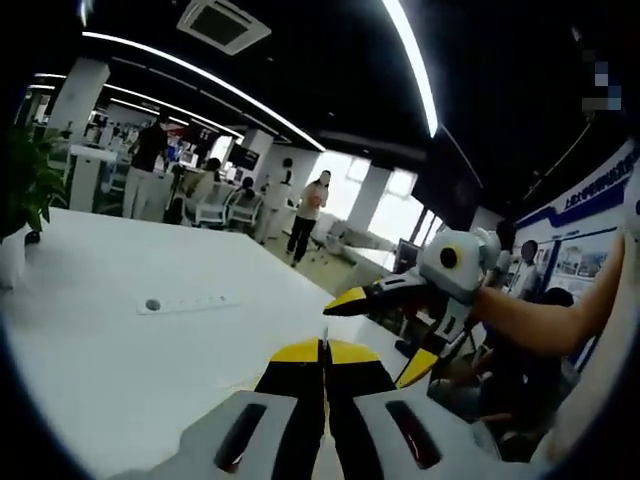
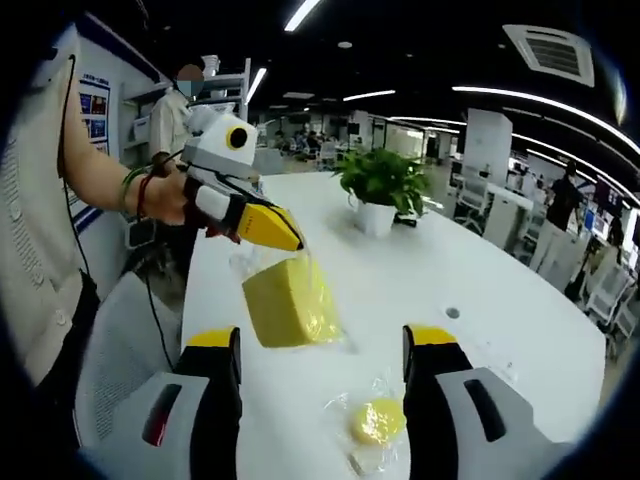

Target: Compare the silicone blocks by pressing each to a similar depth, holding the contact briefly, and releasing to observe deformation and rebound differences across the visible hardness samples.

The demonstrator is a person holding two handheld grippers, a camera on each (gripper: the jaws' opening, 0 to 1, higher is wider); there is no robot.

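In the left gripper view, your left gripper [image 1: 325, 345] has its yellow-tipped black fingers pressed together, nothing between them, above a smooth white surface [image 1: 120, 330]. A flat white strip with a round dark button [image 1: 188, 301] lies on that surface, well apart from the fingers. Your right gripper [image 1: 385, 335] comes in from the right with its fingers spread wide, held by your hand [image 1: 500, 310].

In the right gripper view, your right gripper [image 2: 322, 345] stands wide apart and holds nothing. Between its fingers, on the surface [image 2: 420, 270], lies a small round yellow silicone piece [image 2: 378, 420] in crinkled clear wrap. Beyond it, a larger yellow silicone block [image 2: 290, 300] (squarish, matte, also in glossy clear film) is tilted, its upper corner at the left gripper [image 2: 285, 240], whose yellow tips are closed on the wrap at the corner, as far as can be seen. A potted green plant [image 2: 380, 195] in a white pot stands farther back.
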